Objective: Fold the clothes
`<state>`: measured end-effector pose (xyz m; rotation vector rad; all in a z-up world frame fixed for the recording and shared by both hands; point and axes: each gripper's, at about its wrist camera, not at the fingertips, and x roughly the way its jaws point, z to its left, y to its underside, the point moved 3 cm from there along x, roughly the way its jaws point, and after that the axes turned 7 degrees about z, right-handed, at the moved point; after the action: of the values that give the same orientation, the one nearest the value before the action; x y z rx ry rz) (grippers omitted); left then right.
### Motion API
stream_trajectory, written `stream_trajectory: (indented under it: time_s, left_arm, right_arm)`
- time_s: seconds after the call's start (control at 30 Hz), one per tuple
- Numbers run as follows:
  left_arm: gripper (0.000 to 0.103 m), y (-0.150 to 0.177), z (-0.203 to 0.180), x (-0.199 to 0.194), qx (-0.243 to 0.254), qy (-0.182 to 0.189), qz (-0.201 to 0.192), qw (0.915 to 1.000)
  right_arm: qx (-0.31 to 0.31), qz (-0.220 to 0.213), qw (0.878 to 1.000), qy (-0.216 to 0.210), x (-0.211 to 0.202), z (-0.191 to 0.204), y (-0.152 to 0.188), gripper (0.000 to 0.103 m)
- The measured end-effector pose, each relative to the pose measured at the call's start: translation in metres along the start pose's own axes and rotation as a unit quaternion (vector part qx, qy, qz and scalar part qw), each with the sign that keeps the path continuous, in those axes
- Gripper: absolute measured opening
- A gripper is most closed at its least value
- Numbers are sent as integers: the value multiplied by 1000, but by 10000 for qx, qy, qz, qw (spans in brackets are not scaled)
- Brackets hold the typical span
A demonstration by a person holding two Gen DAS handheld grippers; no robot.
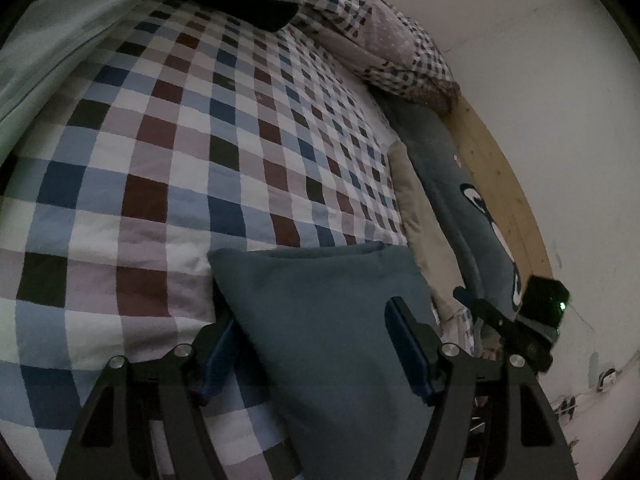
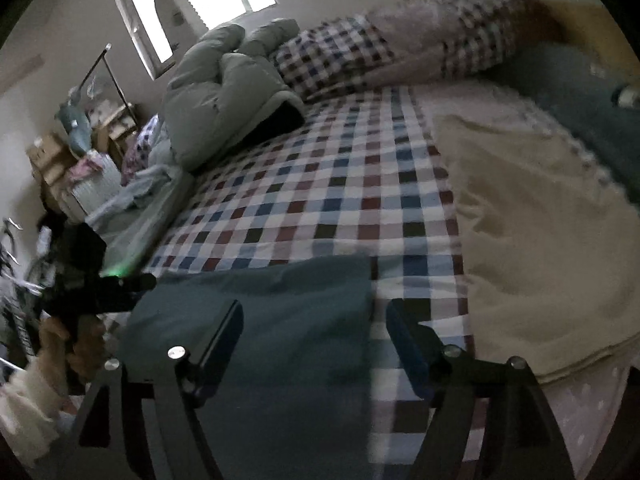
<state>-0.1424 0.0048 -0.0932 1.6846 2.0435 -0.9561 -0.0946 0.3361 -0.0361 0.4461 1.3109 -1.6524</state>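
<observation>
Folded blue-grey garment (image 1: 332, 320) lying flat on checkered bed cover (image 1: 180, 152), between wide-open fingers of left tool (image 1: 316, 352), untouched.

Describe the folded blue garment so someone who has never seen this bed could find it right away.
Start at the checked bedspread covering the bed. At its near edge lies the folded blue-grey garment, beside a beige cloth. It alone is plain, dark and neatly squared.

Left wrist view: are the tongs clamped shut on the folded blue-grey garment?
No, the left tongs stand wide open, their pads apart on either side of the folded blue-grey garment lying on the checked bedspread.
</observation>
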Motion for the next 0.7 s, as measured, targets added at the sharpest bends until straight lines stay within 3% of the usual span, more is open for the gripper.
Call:
stream_trajectory:
  time_s: [0.17, 0.27, 0.53, 0.7]
  left_arm:
    - [74, 0, -1, 1, 14, -17, -21, 10000]
    - [74, 0, -3, 3, 43, -58, -25, 10000]
    - [74, 0, -5, 6, 119, -128, -20, 9998]
    - [74, -1, -6, 8, 159, -177, -26, 9997]
  right_arm:
    - [174, 503, 9958, -748, 17, -27, -9, 78]
    - [164, 661, 9928, -990, 30, -33, -15, 78]
    - [-246, 1409, 9805, -1346, 75, -24, -19, 78]
    - [-222, 1611, 9756, -1478, 94, -28, -18, 78]
